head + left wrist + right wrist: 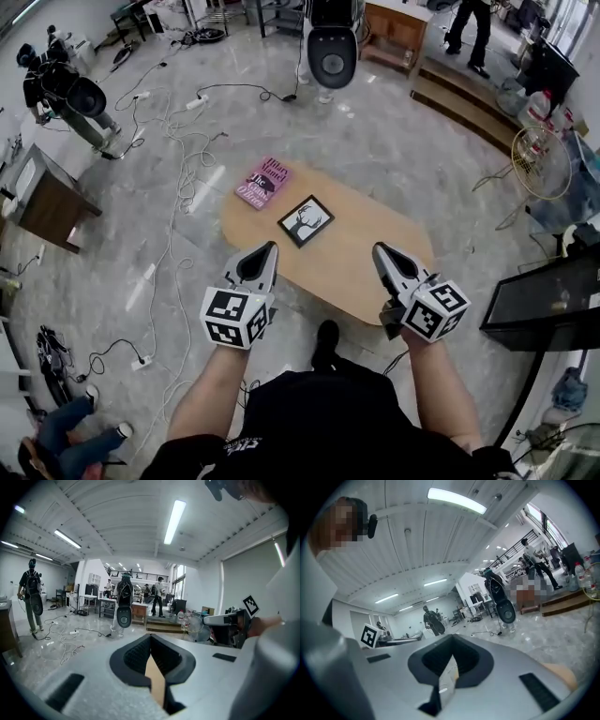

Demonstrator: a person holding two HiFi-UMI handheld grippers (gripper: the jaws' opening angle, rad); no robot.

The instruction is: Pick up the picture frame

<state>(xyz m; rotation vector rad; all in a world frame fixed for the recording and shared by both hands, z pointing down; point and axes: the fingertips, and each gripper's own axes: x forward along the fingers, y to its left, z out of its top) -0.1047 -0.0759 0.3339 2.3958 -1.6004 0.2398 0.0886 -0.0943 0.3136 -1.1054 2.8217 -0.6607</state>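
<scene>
The picture frame, black with a white deer-head drawing, lies flat on the oval wooden table, near its middle. A pink book lies beside it at the table's far left end. My left gripper hovers over the table's near left edge, jaws shut and empty, short of the frame. My right gripper hangs level with it over the near right part, jaws also shut with nothing between them. In the left gripper view the left gripper looks out over the room; the right gripper does likewise. Neither gripper view shows the frame.
White cables trail over the marble floor left of the table. A wooden cabinet stands at the left, a dark screen at the right, a fan behind it. People stand at the back of the room.
</scene>
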